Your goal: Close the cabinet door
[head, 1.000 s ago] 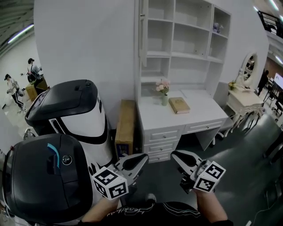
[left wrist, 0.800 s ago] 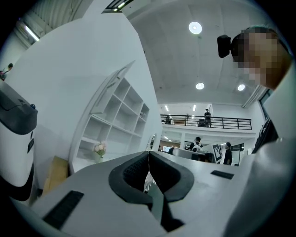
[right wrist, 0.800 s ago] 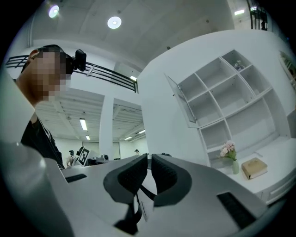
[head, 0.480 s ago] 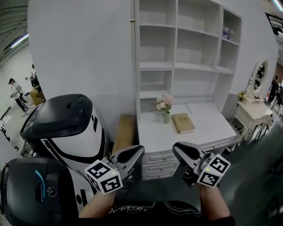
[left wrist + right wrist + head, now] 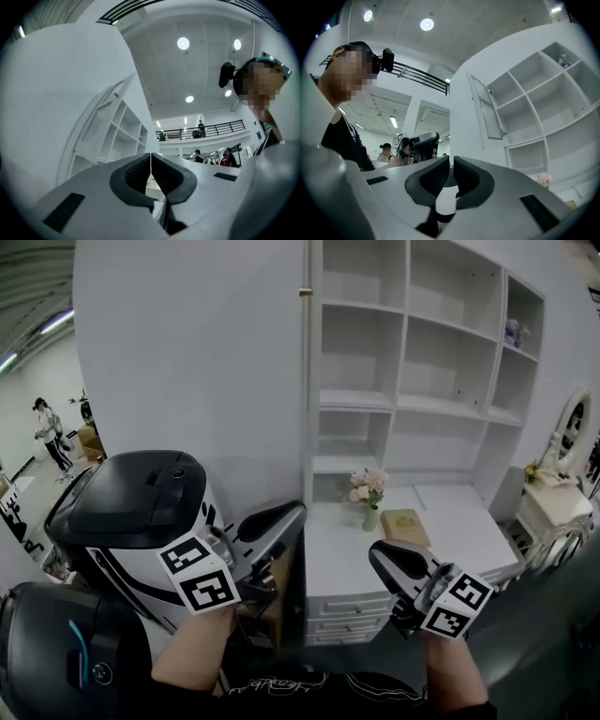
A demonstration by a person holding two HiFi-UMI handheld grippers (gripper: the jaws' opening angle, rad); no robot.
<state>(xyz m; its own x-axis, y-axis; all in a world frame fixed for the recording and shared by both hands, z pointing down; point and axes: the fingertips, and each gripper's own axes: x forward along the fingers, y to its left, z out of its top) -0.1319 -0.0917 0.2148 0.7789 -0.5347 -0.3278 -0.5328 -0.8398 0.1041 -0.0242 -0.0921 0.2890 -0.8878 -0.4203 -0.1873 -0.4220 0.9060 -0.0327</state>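
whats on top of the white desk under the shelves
A vase of pink flowers and a tan book sit on the desk. The right gripper covers part of its front, so anything there cannot be seen.

Left gripper (image 5: 274,517) held higher than right gripper (image 5: 392,561); both point forward, jaws together, nothing between.

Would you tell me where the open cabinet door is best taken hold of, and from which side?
Take the cabinet door at its free edge, by the knob. It stands swung out, edge-on in the head view, hinged at the shelves' left, so come from its left there, where the left gripper is.
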